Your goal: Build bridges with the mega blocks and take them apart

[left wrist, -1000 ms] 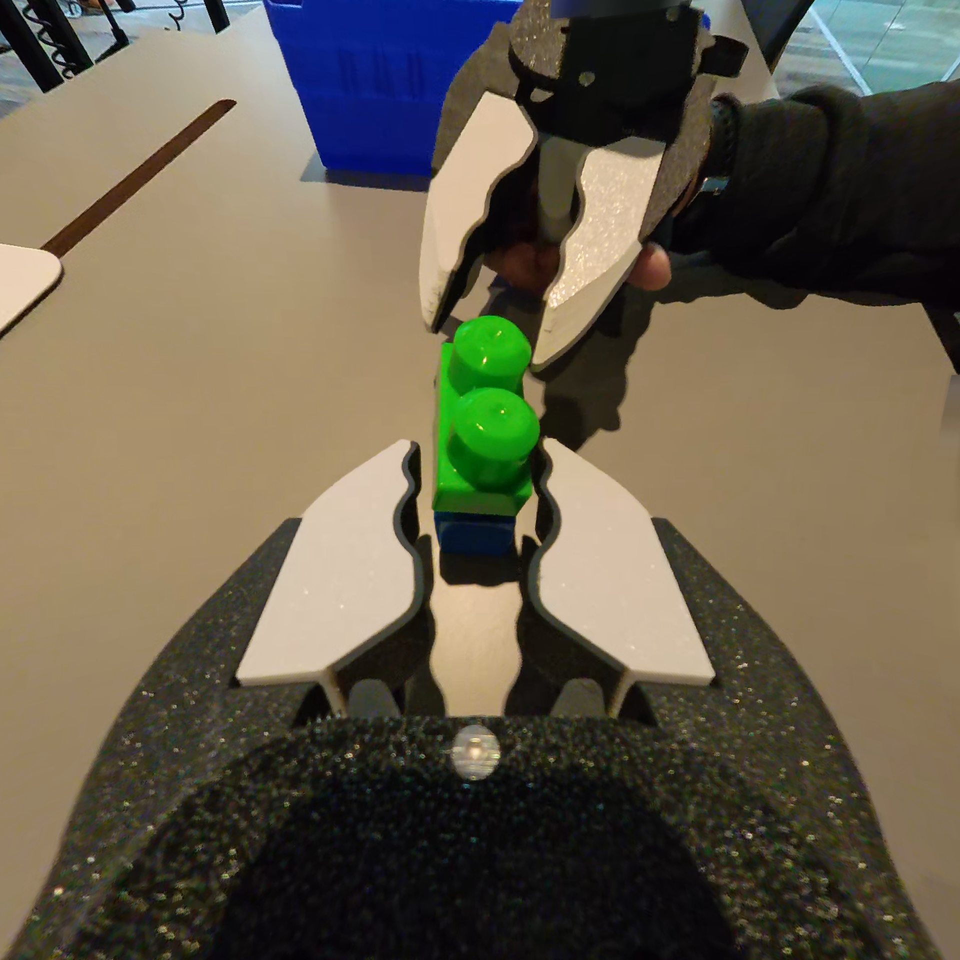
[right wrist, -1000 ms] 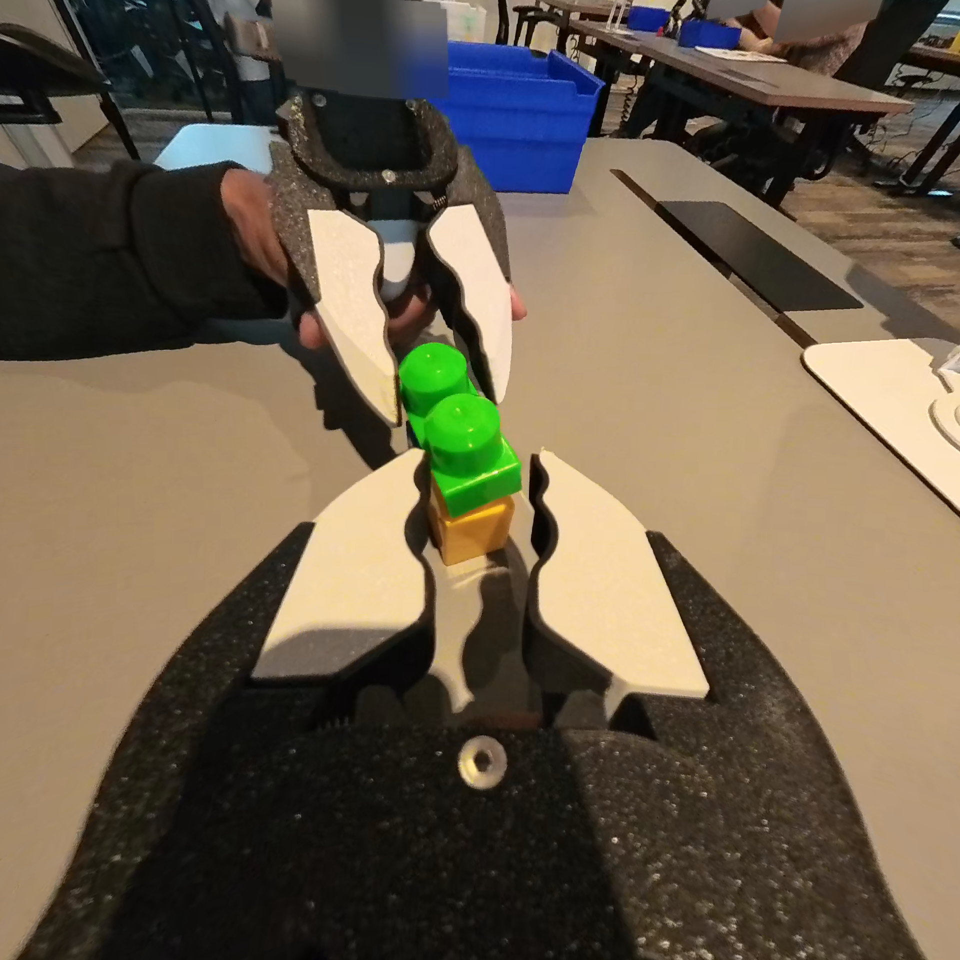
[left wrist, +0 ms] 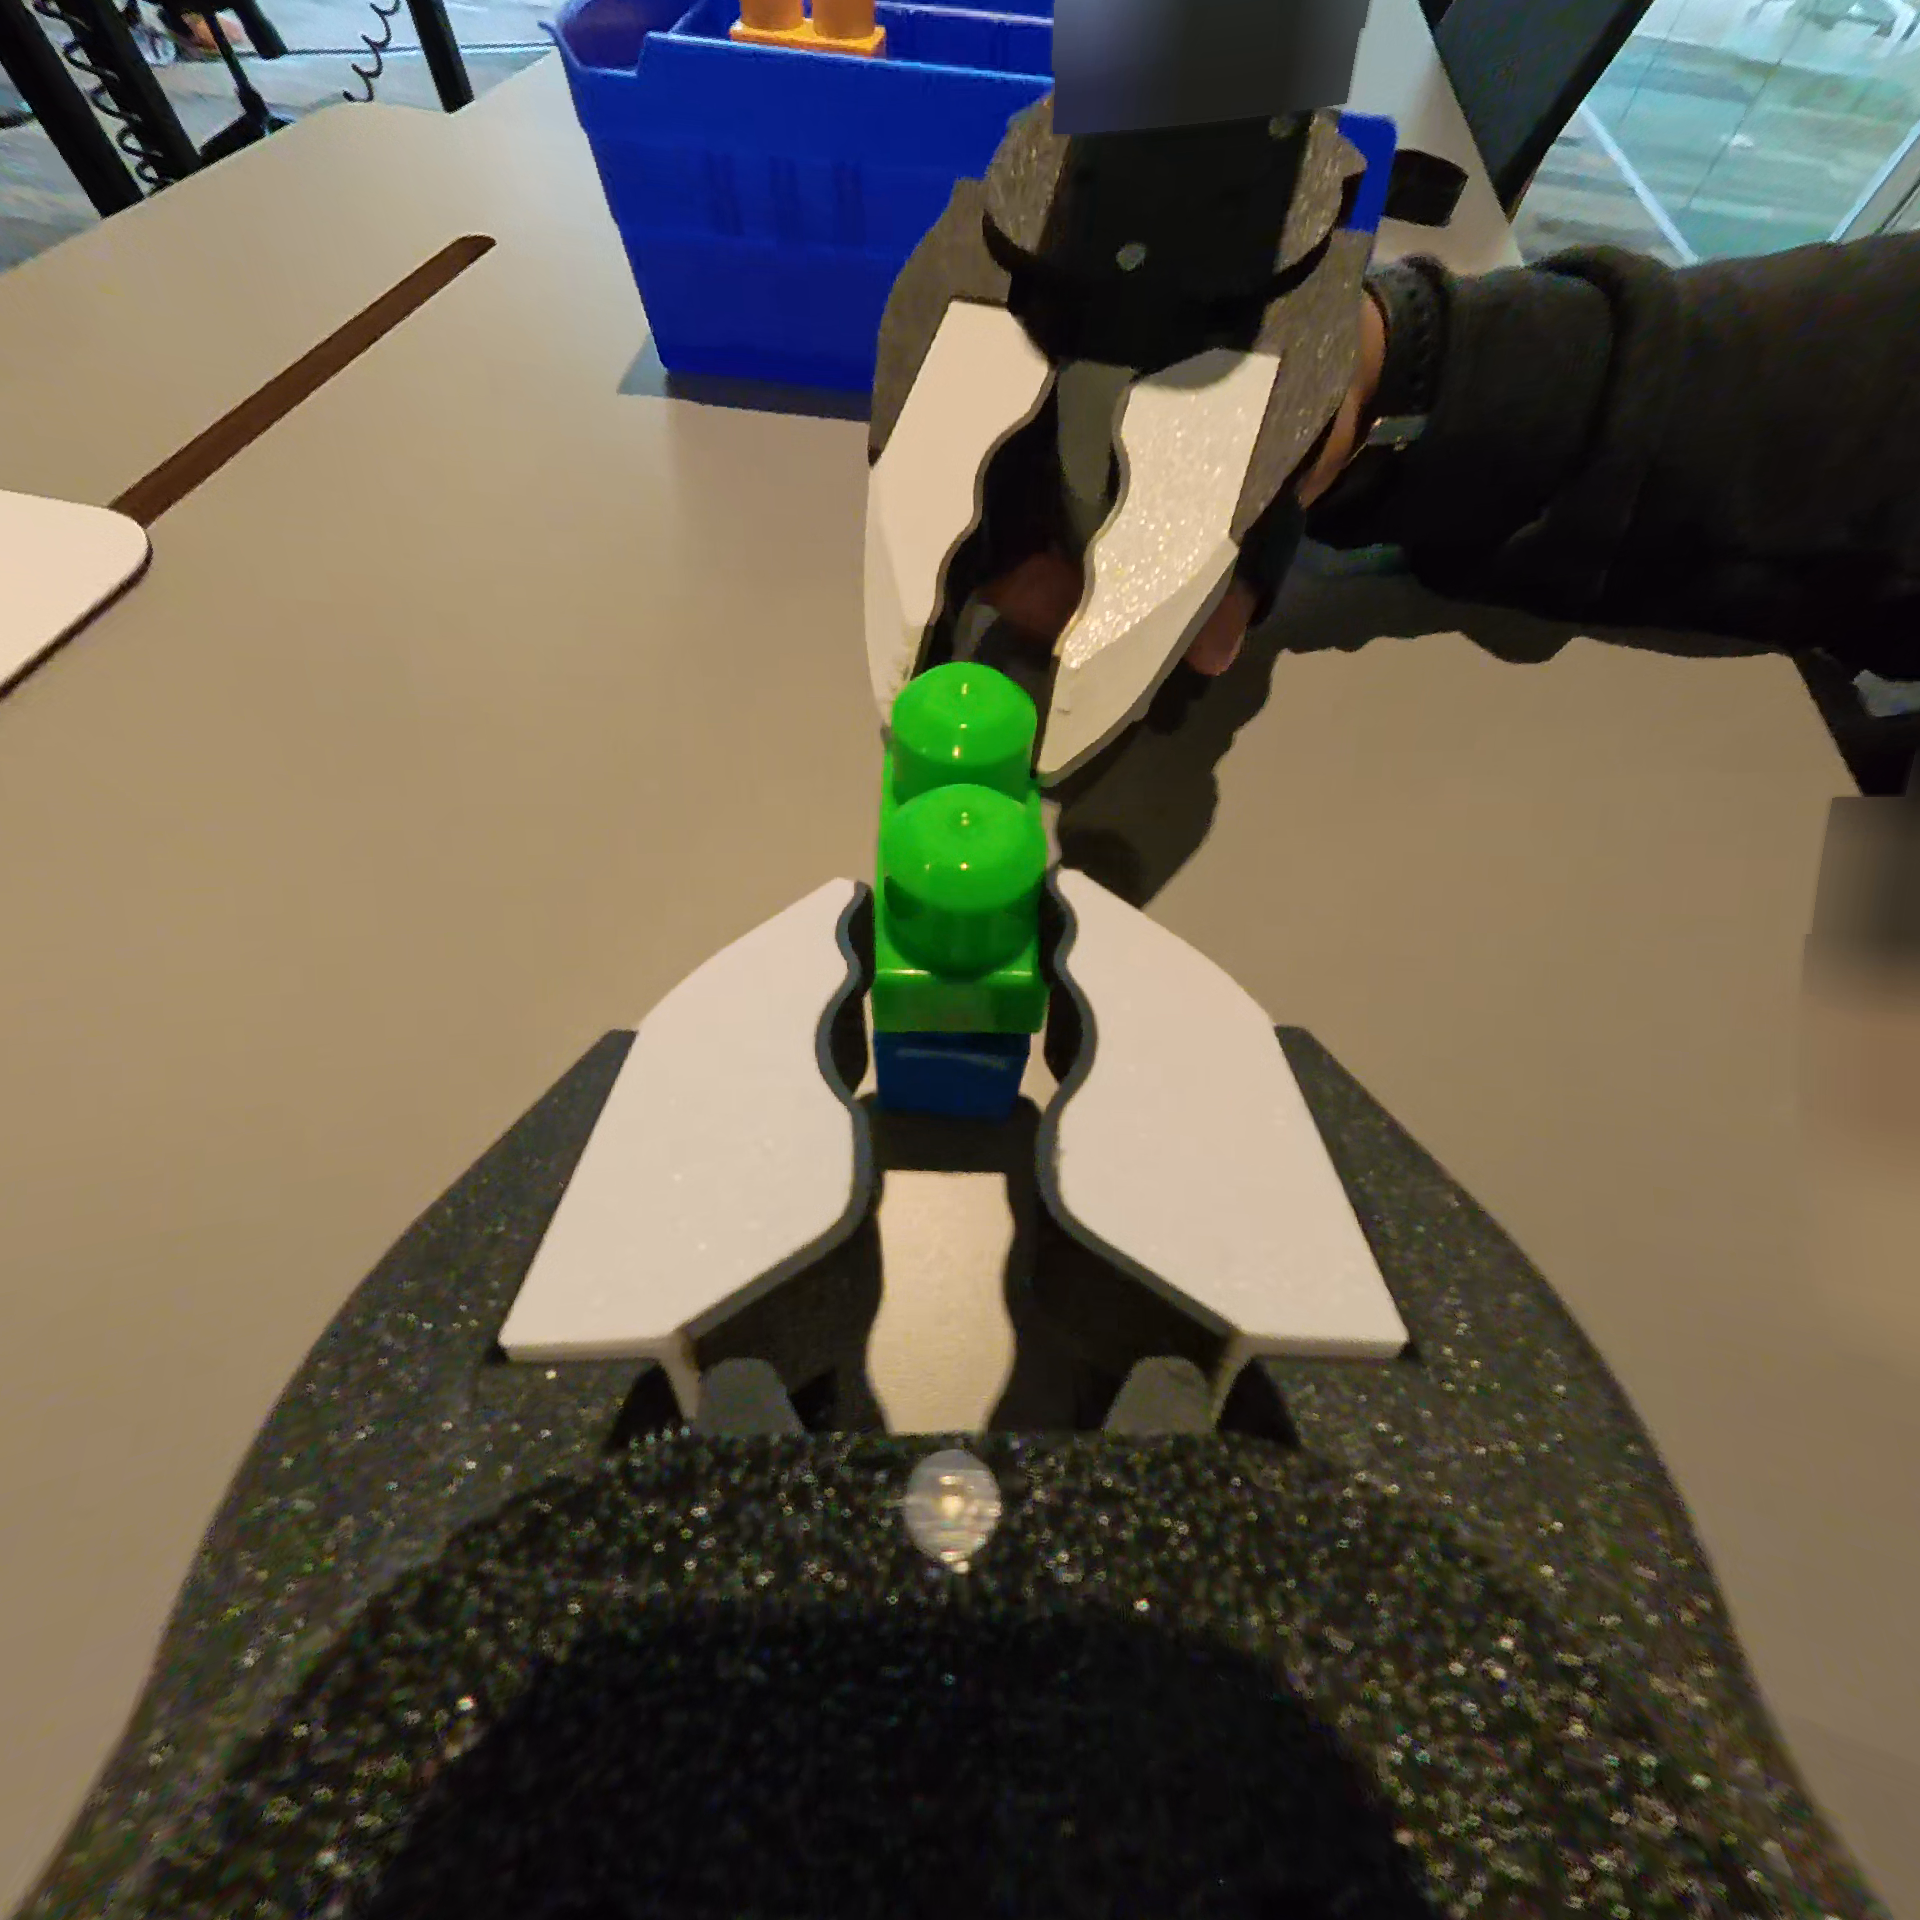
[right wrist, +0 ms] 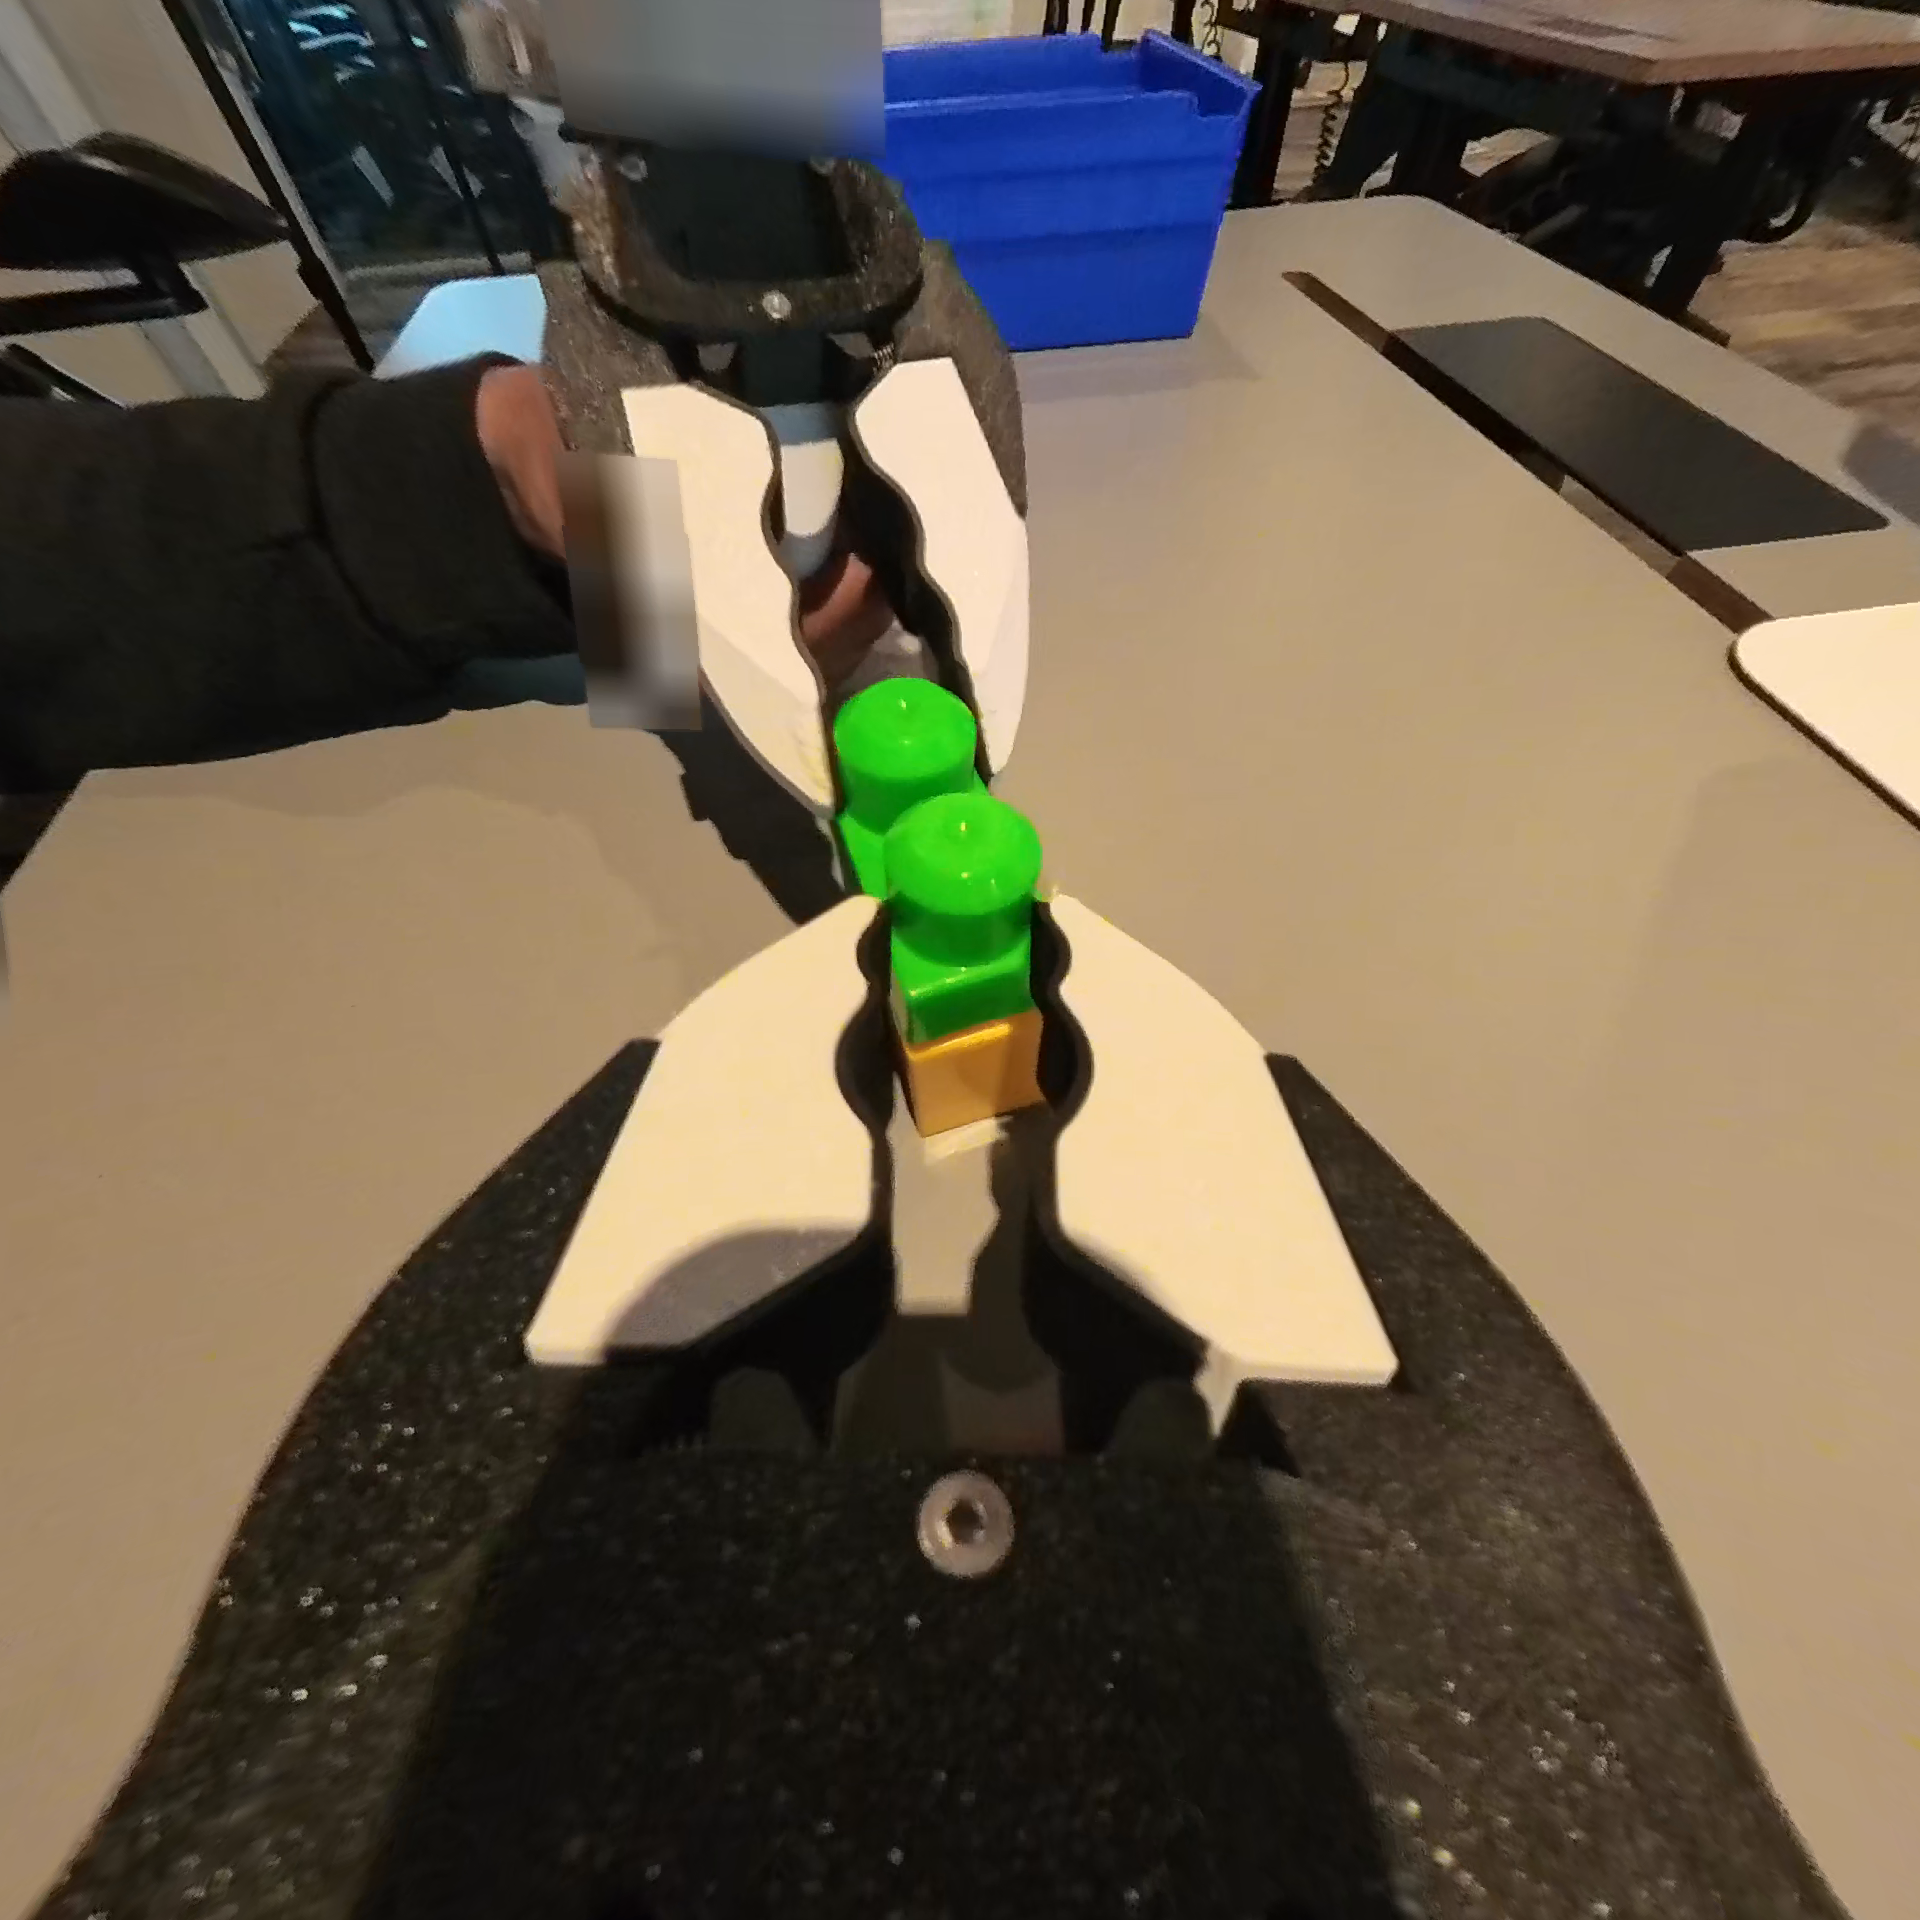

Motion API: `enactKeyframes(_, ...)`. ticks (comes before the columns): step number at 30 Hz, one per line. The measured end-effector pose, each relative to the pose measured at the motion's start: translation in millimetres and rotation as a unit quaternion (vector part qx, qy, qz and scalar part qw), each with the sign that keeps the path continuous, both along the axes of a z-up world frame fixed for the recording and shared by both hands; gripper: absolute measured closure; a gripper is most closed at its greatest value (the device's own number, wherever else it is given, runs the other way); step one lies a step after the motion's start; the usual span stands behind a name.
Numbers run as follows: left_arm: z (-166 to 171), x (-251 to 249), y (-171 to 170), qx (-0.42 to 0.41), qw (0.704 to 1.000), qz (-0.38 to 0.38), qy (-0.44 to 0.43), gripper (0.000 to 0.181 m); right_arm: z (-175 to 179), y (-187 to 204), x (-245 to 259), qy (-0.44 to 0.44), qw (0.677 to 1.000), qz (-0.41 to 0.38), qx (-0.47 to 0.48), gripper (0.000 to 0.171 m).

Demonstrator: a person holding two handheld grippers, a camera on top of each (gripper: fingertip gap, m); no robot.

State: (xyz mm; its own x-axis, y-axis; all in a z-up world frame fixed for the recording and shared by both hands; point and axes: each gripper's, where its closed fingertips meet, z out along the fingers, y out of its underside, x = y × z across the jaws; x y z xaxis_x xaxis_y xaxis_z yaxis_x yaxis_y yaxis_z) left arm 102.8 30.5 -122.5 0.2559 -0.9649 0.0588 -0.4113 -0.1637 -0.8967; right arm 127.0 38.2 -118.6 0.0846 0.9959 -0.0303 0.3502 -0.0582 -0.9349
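My two grippers face each other over the little bridge, the left gripper (left wrist: pixel 954 914) pinching one end of the green block (left wrist: pixel 958 894) and the right gripper (right wrist: pixel 961 914) the other, so nothing could pass along that line. To either side of them the grey table (left wrist: pixel 416 727) lies bare. Farther off, a blue bin (left wrist: pixel 769 197) blocks one route, well apart from the blocks.

One green block (left wrist: pixel 956 914), one blue block (left wrist: pixel 948 1075), one orange block (right wrist: pixel 971 1081), two bins (left wrist: pixel 790 197)
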Motion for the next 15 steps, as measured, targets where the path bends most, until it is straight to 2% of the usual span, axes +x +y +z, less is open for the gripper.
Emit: enactKeyframes(15, -8.5, -1.2, -0.5, 0.035, 0.999, -0.014, 0.022, 0.150, -5.3, -0.5, -0.4, -0.025, 0.999, -0.017, -0.020, 0.144)
